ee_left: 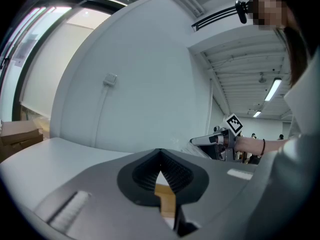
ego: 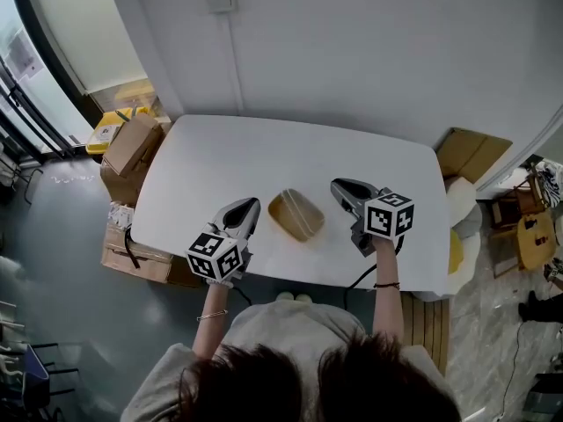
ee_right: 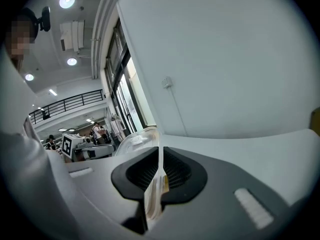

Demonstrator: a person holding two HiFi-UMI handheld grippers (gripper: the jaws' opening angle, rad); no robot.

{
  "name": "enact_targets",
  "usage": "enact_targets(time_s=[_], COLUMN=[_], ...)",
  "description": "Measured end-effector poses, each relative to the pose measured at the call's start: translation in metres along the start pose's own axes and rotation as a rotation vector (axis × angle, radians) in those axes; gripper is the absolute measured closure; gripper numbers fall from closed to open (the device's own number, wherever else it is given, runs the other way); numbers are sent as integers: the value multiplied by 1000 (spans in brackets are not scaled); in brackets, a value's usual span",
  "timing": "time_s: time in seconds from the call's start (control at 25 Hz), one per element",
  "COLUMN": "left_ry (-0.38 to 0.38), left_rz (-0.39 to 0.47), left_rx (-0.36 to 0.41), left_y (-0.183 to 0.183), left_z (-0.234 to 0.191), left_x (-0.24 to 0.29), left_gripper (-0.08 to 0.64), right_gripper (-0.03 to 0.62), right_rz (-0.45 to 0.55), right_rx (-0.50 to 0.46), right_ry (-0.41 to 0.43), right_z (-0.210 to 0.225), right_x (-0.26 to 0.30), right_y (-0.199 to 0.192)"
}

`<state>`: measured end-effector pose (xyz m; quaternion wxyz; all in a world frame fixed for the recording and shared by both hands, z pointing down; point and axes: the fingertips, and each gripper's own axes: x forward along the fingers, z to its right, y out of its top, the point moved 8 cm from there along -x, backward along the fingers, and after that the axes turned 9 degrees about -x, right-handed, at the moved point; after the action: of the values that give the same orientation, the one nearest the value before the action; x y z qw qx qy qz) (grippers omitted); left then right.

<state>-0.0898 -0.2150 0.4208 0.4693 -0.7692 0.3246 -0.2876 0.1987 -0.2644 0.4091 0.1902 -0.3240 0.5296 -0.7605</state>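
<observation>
A tan container with a clear lid (ego: 296, 214) sits on the white table (ego: 264, 152), near its front edge. My left gripper (ego: 250, 206) rests just left of it, jaws together and empty. In the left gripper view (ee_left: 160, 176) a strip of the tan container (ee_left: 166, 201) shows through the notch below the closed tips. My right gripper (ego: 339, 185) lies just right of the container, pointing towards it, a small gap apart. Its jaws (ee_right: 159, 176) leave only a thin slit. The clear lid (ee_right: 132, 140) rises beyond them. Both grippers hold nothing.
Cardboard boxes (ego: 132, 148) and a yellow item (ego: 110, 123) stand on the floor left of the table. More cardboard (ego: 472, 152) is at the right. A wall socket (ego: 222, 0) sits on the wall behind the table. The person stands at the front edge.
</observation>
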Motion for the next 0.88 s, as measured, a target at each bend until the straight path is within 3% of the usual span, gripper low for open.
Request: enact_targets(time_s=[0.48, 0.88], left_ry=[-5, -18], left_rz=[40, 36], left_rx=[23, 18], left_y=[15, 19], left_z=[2, 7], left_x=[-9, -7], left_gripper=[569, 571], right_gripper=[548, 555], right_rz=[70, 61], right_rx=[-16, -33], right_ry=[26, 60], right_z=[-12, -17], right_x=[-10, -8], right_y=[7, 3])
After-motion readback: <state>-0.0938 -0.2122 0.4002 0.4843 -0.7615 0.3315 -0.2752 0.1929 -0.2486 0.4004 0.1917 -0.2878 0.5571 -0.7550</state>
